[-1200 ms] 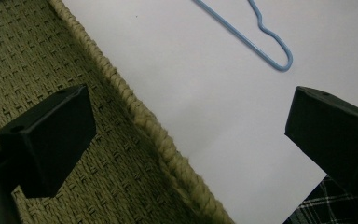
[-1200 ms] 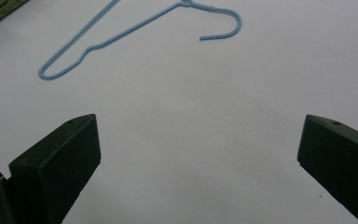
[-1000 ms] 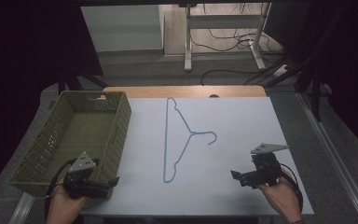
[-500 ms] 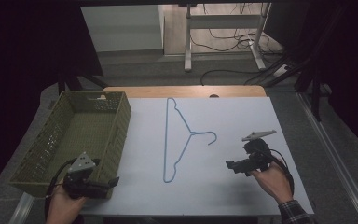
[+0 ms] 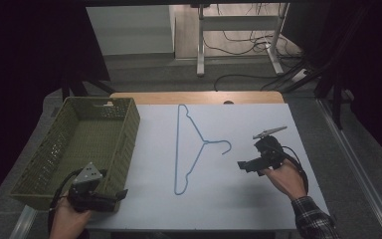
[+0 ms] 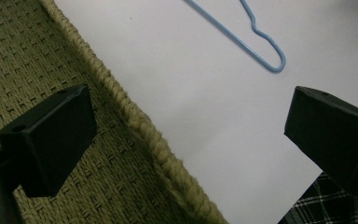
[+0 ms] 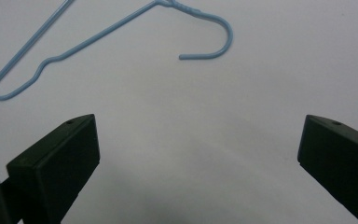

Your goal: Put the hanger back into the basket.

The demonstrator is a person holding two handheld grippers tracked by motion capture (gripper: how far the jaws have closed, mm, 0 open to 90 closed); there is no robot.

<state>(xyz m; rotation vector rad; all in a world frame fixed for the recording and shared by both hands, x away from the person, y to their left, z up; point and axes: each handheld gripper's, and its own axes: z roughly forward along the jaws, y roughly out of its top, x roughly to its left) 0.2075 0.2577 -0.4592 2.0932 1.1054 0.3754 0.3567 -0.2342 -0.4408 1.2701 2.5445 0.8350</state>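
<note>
Right tongs (image 5: 241, 166) nearer thin blue hanger (image 5: 188, 149).

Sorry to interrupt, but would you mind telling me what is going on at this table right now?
A person holds a claw in each hand at a white table. The right claw, jaws open and holding nothing, points toward the hook of a light blue wire coat hanger lying flat on the table. The left claw, also open, sits at the near corner of an olive-green woven basket on the left. Nothing is gripped.
</note>
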